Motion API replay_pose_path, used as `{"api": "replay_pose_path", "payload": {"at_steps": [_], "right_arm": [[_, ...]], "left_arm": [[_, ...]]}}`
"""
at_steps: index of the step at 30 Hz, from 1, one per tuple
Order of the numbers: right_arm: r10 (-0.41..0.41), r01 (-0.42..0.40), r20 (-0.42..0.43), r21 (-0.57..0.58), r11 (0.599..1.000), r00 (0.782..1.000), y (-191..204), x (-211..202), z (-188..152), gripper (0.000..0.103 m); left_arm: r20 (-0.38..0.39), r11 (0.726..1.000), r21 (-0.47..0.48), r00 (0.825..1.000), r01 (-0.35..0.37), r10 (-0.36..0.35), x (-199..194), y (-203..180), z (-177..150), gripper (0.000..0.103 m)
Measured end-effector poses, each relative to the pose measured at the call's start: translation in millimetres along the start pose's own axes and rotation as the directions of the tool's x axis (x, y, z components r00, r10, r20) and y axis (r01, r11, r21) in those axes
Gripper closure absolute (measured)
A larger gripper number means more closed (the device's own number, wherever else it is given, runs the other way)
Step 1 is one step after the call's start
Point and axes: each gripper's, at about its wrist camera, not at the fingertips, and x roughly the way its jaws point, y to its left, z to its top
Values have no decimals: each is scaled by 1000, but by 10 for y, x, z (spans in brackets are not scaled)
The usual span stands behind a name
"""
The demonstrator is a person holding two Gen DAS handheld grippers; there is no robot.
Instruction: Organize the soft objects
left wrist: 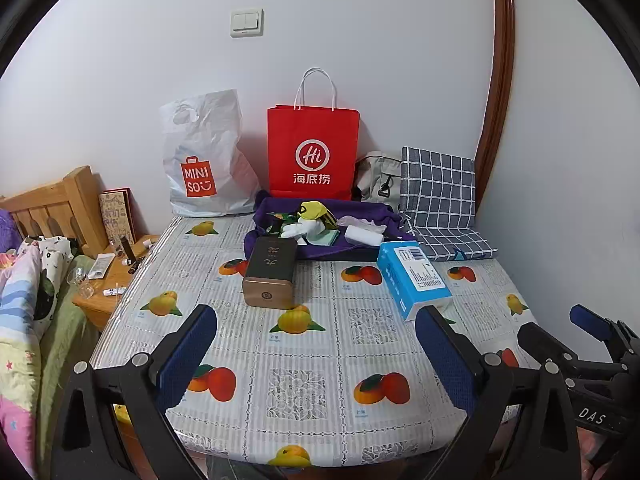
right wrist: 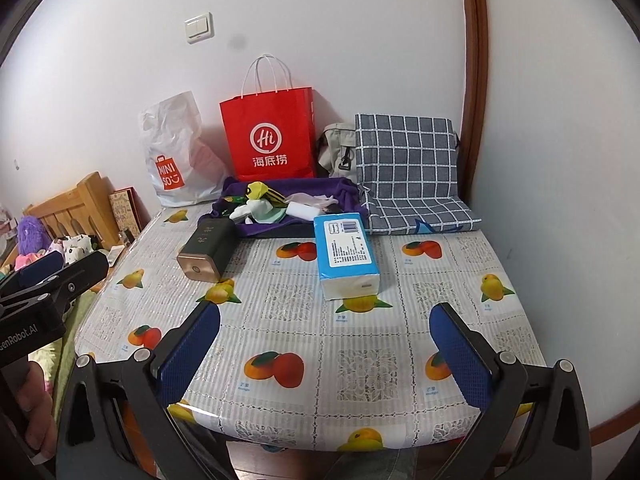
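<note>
A purple cloth [left wrist: 360, 246] [right wrist: 344, 190] lies at the back of the table under a heap of small soft things: a yellow and black piece [left wrist: 310, 210] [right wrist: 258, 190], a white piece [left wrist: 298, 230] and a pale green cloth [left wrist: 326, 238]. A blue tissue pack [left wrist: 412, 276] [right wrist: 346, 248] lies in front of it to the right. A folded grey checked cloth [left wrist: 440, 200] [right wrist: 408, 168] sits in the back right corner. My left gripper [left wrist: 316, 312] [right wrist: 64, 270] and right gripper [right wrist: 326, 308] [left wrist: 560, 326] hover open and hold nothing over the table's near edge.
A dark tin [left wrist: 270, 276] [right wrist: 208, 248] lies left of the tissue pack. A red paper bag [left wrist: 314, 152], a white plastic bag [left wrist: 204, 160] and a grey backpack [left wrist: 380, 178] lean on the wall. A nightstand [left wrist: 108, 280] and a bed [left wrist: 24, 300] are on the left.
</note>
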Motion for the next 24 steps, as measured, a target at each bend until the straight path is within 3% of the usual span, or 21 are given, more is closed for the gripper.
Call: {"api": "replay_pose_path", "payload": {"at_steps": [24], "right_arm": [[0, 0, 6, -1, 1000, 1000, 14, -31, 1, 0]], "left_arm": [[-3, 1000, 1, 1000, 2, -2, -7, 0, -2, 2]]}}
